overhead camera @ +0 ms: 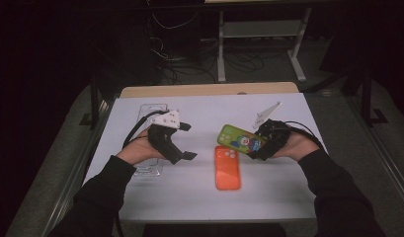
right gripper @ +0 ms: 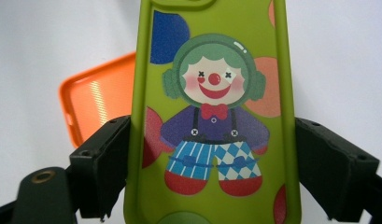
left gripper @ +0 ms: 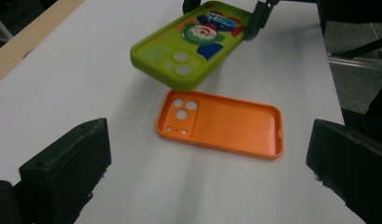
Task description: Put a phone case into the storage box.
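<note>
A green phone case (overhead camera: 240, 139) printed with a clown hangs above the white table, held across its width by my right gripper (overhead camera: 261, 144). The right gripper view has the clown case (right gripper: 212, 116) between the two black jaws, which press on its long sides. Below it an orange phone case (overhead camera: 227, 167) lies flat on the table, hollow side up (left gripper: 221, 124). My left gripper (overhead camera: 187, 141) is open to the left of both cases, with nothing between its fingers (left gripper: 67, 168). The green case (left gripper: 191, 44) hovers beyond the orange one in the left gripper view.
A clear plastic tray (overhead camera: 151, 114) lies on the table (overhead camera: 199, 197) under and behind the left hand. A wooden strip (overhead camera: 209, 90) runs along the table's far edge. Desk legs and cables stand on the floor beyond.
</note>
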